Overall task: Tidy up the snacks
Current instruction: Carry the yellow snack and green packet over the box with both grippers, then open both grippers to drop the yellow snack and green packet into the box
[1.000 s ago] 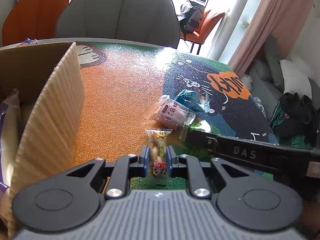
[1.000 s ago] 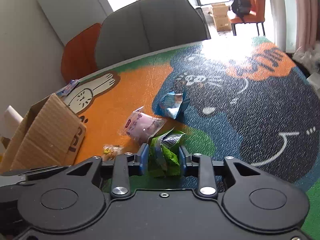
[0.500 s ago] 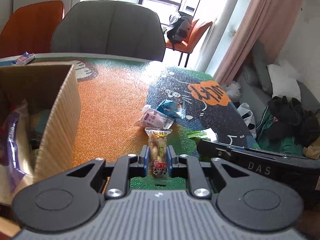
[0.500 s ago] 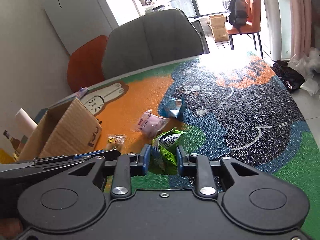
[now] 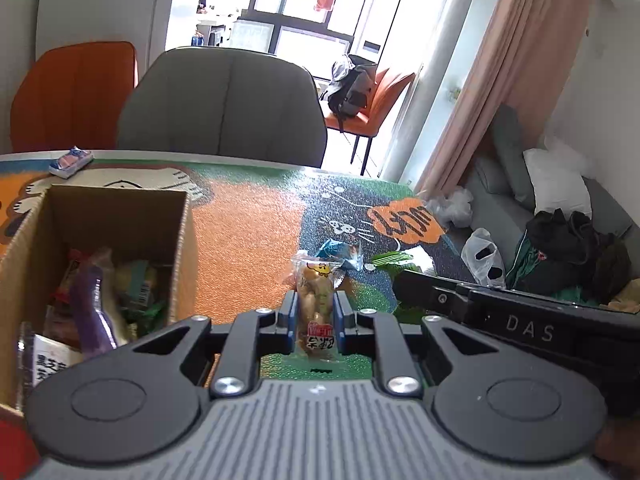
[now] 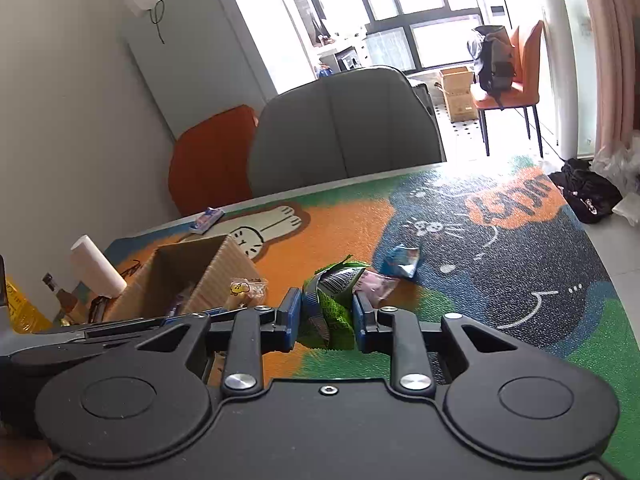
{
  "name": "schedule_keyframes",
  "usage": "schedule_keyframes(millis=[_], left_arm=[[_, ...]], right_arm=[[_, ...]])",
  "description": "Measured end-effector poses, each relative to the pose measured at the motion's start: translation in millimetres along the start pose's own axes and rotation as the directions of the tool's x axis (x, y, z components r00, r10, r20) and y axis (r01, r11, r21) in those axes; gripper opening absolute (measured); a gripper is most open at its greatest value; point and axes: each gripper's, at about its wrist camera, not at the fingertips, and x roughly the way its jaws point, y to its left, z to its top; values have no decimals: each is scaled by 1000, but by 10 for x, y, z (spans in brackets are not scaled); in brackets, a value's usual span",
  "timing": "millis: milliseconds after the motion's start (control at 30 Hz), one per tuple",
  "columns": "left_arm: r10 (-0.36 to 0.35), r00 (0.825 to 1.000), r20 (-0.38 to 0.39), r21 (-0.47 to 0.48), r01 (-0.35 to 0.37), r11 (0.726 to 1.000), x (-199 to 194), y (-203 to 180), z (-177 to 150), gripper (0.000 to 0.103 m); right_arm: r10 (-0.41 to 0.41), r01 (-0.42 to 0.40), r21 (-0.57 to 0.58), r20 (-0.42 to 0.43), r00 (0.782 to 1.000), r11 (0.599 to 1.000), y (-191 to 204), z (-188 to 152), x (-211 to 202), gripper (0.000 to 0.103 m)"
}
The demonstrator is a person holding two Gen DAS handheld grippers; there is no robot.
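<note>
Blue-padded left gripper (image 5: 315, 312) jaws pinching narrow on clear peanut packet (image 5: 318, 304), right of cardboard box (image 5: 182, 248); right gripper (image 6: 326, 316) jaws clamping green snack bag (image 6: 330, 304), farther right of that box, above tabletop (image 6: 520, 280).

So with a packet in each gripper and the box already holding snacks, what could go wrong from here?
1. The left gripper pinches the clear packet only at its lower end, so the long top could swing or slip.
2. The right gripper holds the green packet crumpled, which may spring loose.
3. The grippers sit close together and might collide over the box.
</note>
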Motion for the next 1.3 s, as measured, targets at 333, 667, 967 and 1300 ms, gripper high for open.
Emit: schedule_keyframes(millis=[333, 667, 967, 1300], left_arm=[[39, 998, 40, -22, -38, 999, -306, 271, 42, 17], [95, 994, 58, -50, -92, 994, -518, 634, 40, 17], [146, 987, 62, -102, -139, 985, -614, 1014, 52, 17], [160, 987, 32, -159, -153, 975, -487, 1401, 74, 17]], right_arm=[[20, -19, -42, 23, 1000, 999, 375, 16, -63, 25], [60, -58, -68, 25, 998, 996, 721, 5, 27, 25], [89, -88, -97, 12, 996, 991, 1017, 15, 163, 25], [99, -101, -119, -19, 995, 988, 1228, -5, 371, 25]])
